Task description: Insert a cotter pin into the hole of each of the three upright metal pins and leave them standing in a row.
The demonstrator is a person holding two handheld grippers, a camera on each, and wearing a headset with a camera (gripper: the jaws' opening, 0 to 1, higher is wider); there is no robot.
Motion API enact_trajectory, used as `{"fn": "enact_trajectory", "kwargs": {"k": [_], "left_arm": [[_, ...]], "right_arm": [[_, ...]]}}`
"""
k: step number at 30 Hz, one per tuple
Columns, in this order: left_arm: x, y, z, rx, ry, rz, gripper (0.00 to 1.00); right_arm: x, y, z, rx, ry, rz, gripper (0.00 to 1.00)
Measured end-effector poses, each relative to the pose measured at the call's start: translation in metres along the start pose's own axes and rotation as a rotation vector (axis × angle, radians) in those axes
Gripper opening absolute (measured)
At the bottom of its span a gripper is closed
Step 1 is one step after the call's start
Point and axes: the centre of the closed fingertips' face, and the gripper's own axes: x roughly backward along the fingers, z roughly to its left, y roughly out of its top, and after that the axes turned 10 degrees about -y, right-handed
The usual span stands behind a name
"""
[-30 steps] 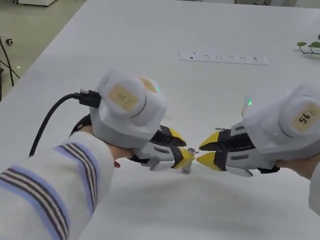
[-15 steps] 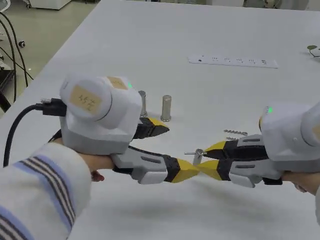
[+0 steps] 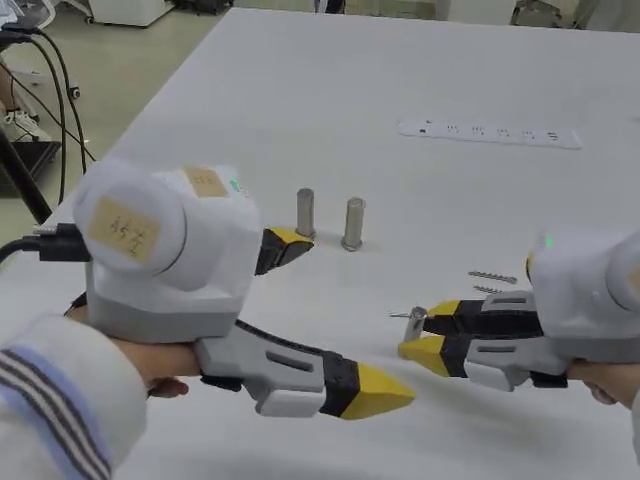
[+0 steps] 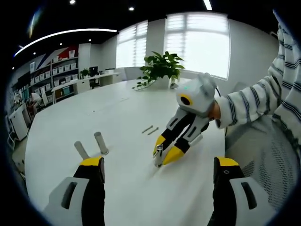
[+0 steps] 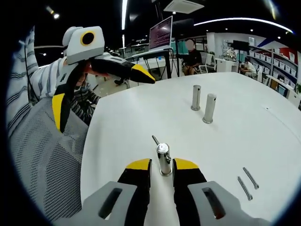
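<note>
My right gripper (image 3: 417, 333) is shut on a short metal pin (image 3: 419, 320) that stands on the white table (image 3: 300, 100); a cotter pin (image 3: 401, 315) sticks out of its hole to the left. The right gripper view has the same pin (image 5: 163, 158) between the yellow jaws, with the cotter pin (image 5: 154, 140) jutting from its top. My left gripper (image 3: 340, 315) hangs open to the left of it, its jaws far apart and holding nothing. Two more metal pins (image 3: 306, 213) (image 3: 354, 223) stand upright side by side farther back. Two loose cotter pins (image 3: 491, 279) lie behind the right gripper.
A white power strip (image 3: 490, 133) lies across the far part of the table. A black cable (image 3: 40, 245) runs from the left gripper off the table's left edge. A potted plant (image 4: 160, 68) stands at the table's far end in the left gripper view.
The left gripper has opened wide and drawn back to the left, away from the pin. The right gripper still holds the pin. The head camera has shifted, bringing the two far pins into view.
</note>
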Motion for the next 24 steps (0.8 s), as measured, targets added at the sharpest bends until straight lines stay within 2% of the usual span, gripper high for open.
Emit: {"fn": "enact_trajectory", "kwargs": {"k": [2,5,9,20,24], "left_arm": [[0.001,0.000,-0.001,0.002,0.006,-0.001,0.99],[0.003,-0.002,-0.001,-0.046,0.017,0.024,0.99],[0.005,-0.005,-0.003,-0.015,0.020,0.028,0.99],[0.010,-0.013,-0.001,0.025,0.054,0.035,0.99],[0.011,-0.016,0.001,0.019,0.070,0.049,0.99]], "right_arm": [[-0.002,-0.001,-0.001,-0.005,0.002,0.002,0.13],[-0.005,-0.002,-0.002,-0.006,0.005,0.006,0.12],[-0.007,-0.004,-0.002,-0.008,0.009,0.010,0.11],[-0.010,-0.006,-0.005,0.003,0.007,0.016,0.05],[-0.011,-0.005,-0.008,0.033,-0.017,0.017,0.04]]}}
